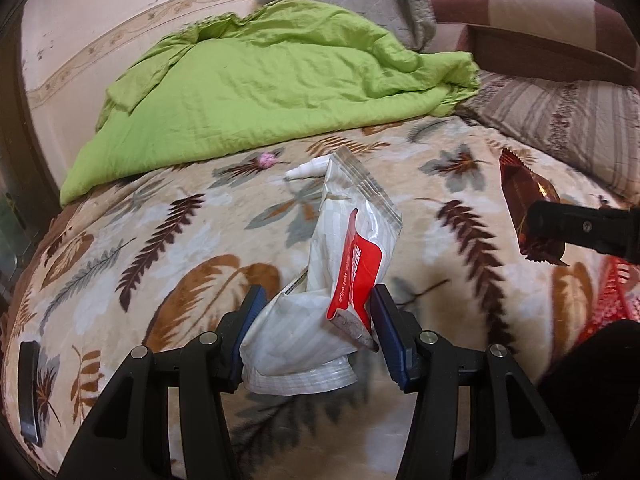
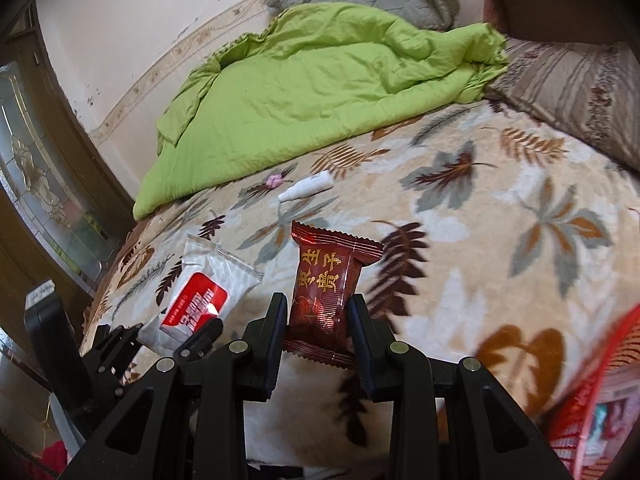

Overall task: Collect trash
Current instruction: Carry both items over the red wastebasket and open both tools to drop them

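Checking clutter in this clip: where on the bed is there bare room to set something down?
Free: the leaf-print blanket between the small white bottle and the striped pillow. Crowded: the green quilt fills the back; the bottle and a pink ball lie at its edge.

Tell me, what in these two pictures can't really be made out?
- Red mesh basket: right wrist view, blurred and cut off by the frame edge; its contents are unreadable.
- Small pink thing on the leaf-patterned blanket: left wrist view, too small to identify.
- White wet wipe packet: its lower end is hidden between the left gripper fingers.
- Right gripper: covers the brown snack wrapper sides.
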A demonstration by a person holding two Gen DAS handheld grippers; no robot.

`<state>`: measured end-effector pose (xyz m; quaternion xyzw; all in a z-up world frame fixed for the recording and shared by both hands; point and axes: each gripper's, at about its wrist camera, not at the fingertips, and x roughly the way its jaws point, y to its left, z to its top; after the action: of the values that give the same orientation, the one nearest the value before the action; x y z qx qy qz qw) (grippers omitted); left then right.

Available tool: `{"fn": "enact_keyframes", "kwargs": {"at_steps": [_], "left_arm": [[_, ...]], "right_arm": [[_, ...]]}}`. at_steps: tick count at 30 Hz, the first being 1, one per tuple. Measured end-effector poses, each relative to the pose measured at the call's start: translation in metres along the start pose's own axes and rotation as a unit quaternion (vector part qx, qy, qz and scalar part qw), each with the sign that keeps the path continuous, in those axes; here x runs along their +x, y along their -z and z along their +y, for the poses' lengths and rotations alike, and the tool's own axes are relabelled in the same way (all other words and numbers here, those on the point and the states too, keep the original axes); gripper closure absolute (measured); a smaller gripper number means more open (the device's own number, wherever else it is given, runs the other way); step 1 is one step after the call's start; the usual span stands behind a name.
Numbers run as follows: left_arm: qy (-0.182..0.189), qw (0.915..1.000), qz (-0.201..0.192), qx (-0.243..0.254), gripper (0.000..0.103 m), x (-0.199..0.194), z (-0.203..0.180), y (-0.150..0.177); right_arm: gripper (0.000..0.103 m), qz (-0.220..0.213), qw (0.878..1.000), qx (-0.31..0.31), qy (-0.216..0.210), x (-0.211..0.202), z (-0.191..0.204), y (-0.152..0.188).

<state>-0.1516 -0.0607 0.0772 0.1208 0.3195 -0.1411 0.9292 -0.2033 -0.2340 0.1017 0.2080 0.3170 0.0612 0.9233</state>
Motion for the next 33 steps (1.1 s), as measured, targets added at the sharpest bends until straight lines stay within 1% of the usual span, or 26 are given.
{"fn": "enact_keyframes", "kwargs": {"at_steps": [8, 11, 15, 19, 25, 30, 33], "left_arm": [[0.051, 0.9977, -0.016, 0.041, 0.050, -0.028, -0.045, -0.017], [0.070, 0.9953, -0.024, 0.063, 0.050, -0.037, -0.068, -0.023], [0.100, 0.9905, -0.028, 0.090, 0.050, -0.046, -0.099, -0.031], [0.131, 0.9838, -0.028, 0.119, 0.050, -0.054, -0.134, -0.036], [0.177, 0.9724, -0.017, 0.152, 0.050, -0.063, -0.180, -0.037], [0.202, 0.9648, -0.003, 0.168, 0.050, -0.062, -0.210, -0.039], [0.211, 0.9620, 0.004, 0.173, 0.050, -0.060, -0.223, -0.042]], "right_arm": [[0.069, -0.045, 0.997, 0.058, 0.034, -0.074, -0.058, 0.006], [0.069, -0.060, 0.993, 0.087, 0.054, -0.103, -0.084, 0.012], [0.069, -0.070, 0.988, 0.112, 0.075, -0.129, -0.111, 0.022], [0.069, -0.074, 0.984, 0.134, 0.094, -0.148, -0.136, 0.032], [0.069, -0.079, 0.976, 0.163, 0.120, -0.170, -0.166, 0.047], [0.069, -0.088, 0.970, 0.182, 0.135, -0.187, -0.187, 0.054], [0.069, -0.095, 0.967, 0.190, 0.142, -0.196, -0.195, 0.057]]}}
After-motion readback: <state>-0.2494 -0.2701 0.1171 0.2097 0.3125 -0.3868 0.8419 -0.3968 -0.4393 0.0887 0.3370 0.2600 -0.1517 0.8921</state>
